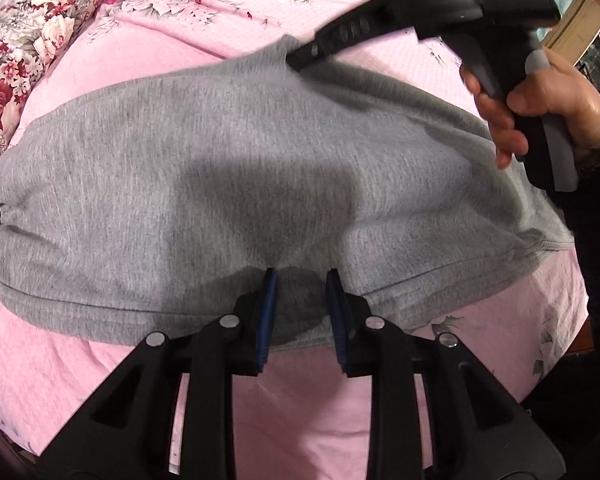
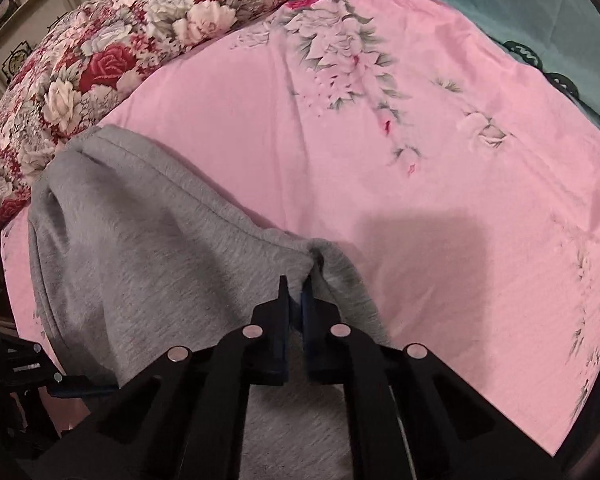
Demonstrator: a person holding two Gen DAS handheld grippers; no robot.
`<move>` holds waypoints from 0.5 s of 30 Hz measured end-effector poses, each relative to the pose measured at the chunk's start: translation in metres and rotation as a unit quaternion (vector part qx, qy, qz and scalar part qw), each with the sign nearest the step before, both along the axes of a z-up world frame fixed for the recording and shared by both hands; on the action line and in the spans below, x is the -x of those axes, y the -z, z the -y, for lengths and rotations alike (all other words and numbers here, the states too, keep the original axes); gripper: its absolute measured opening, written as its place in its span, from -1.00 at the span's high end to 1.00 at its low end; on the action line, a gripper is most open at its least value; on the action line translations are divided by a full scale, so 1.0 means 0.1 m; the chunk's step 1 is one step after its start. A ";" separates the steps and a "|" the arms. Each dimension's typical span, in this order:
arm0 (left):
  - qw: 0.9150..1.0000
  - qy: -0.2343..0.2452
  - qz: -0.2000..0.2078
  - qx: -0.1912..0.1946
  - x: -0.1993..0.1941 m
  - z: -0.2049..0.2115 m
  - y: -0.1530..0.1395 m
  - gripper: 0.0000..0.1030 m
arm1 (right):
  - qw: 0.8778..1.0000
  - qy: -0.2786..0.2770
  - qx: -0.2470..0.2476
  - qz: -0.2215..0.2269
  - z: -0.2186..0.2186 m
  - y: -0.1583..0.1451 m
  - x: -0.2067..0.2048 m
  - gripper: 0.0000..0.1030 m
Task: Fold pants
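The grey pants (image 1: 220,184) lie folded across the pink bed sheet (image 1: 300,392). My left gripper (image 1: 302,276) is open, its blue pads either side of the near folded edge, with cloth between them but not pinched. My right gripper (image 2: 296,284) is shut on a pinch of the pants' far edge (image 2: 312,252) and lifts it slightly off the sheet. In the left wrist view the right gripper (image 1: 300,60) reaches in from the upper right, held by a hand (image 1: 540,96). The pants (image 2: 140,260) spread left and below in the right wrist view.
A red and white floral quilt (image 2: 100,60) is piled along the far left of the bed (image 1: 32,40). A teal cloth (image 2: 540,20) lies at the far right. The pink sheet (image 2: 440,200) with pale flower print spreads right of the pants.
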State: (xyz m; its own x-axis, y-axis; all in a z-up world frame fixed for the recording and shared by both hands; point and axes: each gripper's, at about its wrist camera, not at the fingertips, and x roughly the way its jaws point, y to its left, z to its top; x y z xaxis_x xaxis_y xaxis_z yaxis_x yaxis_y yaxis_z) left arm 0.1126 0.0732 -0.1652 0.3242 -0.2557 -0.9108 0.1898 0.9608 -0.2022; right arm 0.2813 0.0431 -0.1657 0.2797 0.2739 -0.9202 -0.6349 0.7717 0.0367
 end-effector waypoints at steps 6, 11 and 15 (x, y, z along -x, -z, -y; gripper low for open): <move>1.000 -0.005 -0.015 0.009 -0.04 -0.12 0.00 0.50 | 0.999 0.032 0.010 0.007 -0.08 -0.05 -0.30 0.94; 1.000 -0.004 -0.011 -0.003 -0.02 -0.09 0.00 0.50 | 0.999 0.038 0.000 -0.012 -0.03 0.19 -0.45 0.92; 0.999 0.009 -0.021 0.024 -0.08 -0.14 -0.18 0.52 | 0.998 0.057 0.001 -0.015 0.09 0.04 -0.45 0.19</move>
